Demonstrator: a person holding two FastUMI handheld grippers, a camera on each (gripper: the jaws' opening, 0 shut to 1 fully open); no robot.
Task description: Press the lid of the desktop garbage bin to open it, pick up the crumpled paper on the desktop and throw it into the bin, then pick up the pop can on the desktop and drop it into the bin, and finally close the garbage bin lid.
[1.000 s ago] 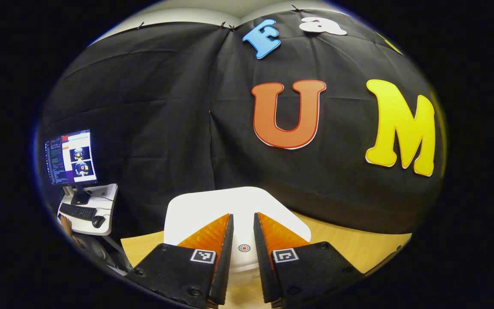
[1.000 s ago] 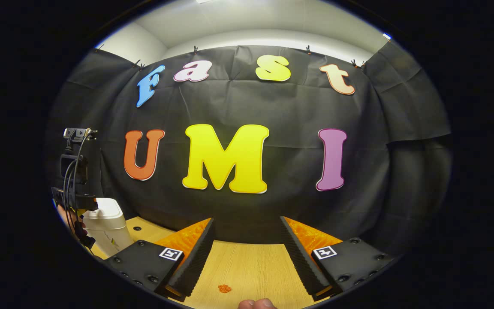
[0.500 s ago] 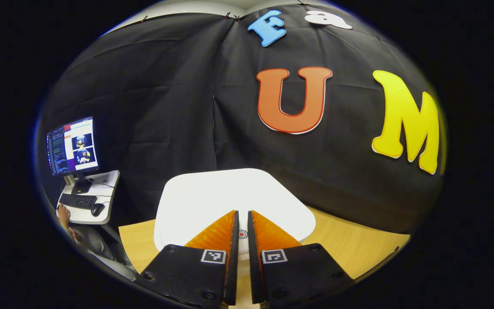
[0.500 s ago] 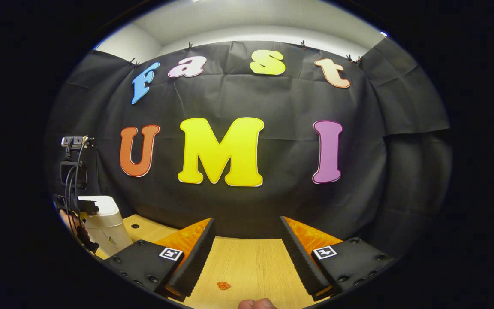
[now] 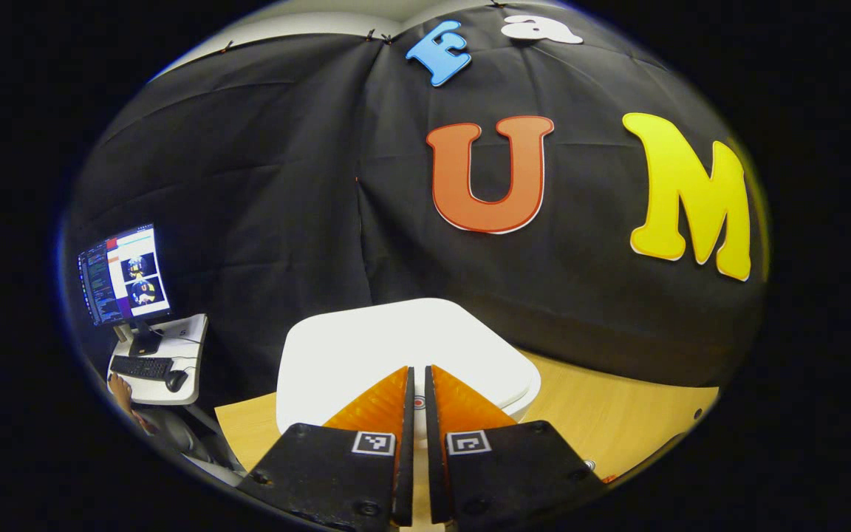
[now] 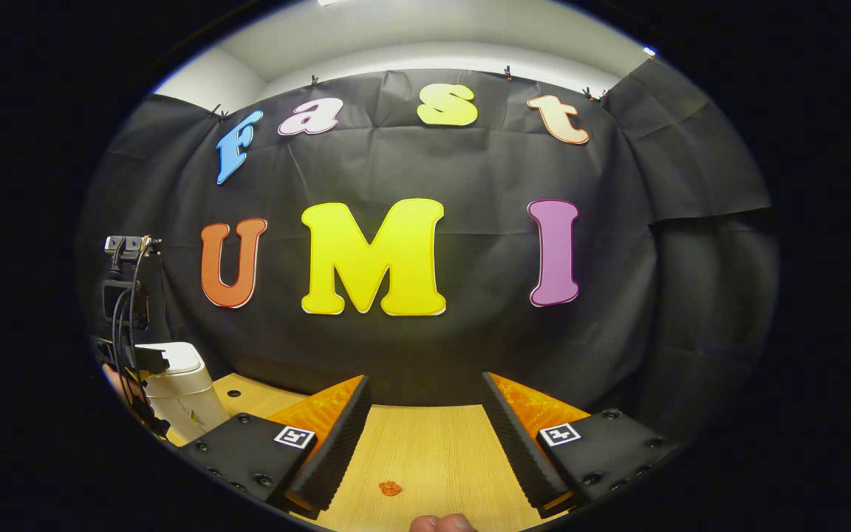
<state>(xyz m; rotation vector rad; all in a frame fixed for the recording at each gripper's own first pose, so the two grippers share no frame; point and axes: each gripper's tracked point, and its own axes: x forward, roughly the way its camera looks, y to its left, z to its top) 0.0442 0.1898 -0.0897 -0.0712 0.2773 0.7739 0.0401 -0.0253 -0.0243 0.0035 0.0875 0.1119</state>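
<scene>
Left tool (image 5: 419, 377), fingers drawn together with only a narrow slit between them and clasping nothing, poised over the near edge of the white bin lid (image 5: 403, 347); bin (image 6: 183, 391) at the far left of the tabletop (image 6: 433, 451) in the right gripper view; right tool (image 6: 425, 399) spread wide, released, above bare wood and a small orange scrap (image 6: 390, 488).

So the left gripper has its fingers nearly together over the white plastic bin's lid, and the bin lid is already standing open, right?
Not quite. The white plastic bin's lid is closed, lying flat on the bin, as the left gripper view shows. The rest holds: the left gripper has its fingers nearly together over that lid.
</scene>
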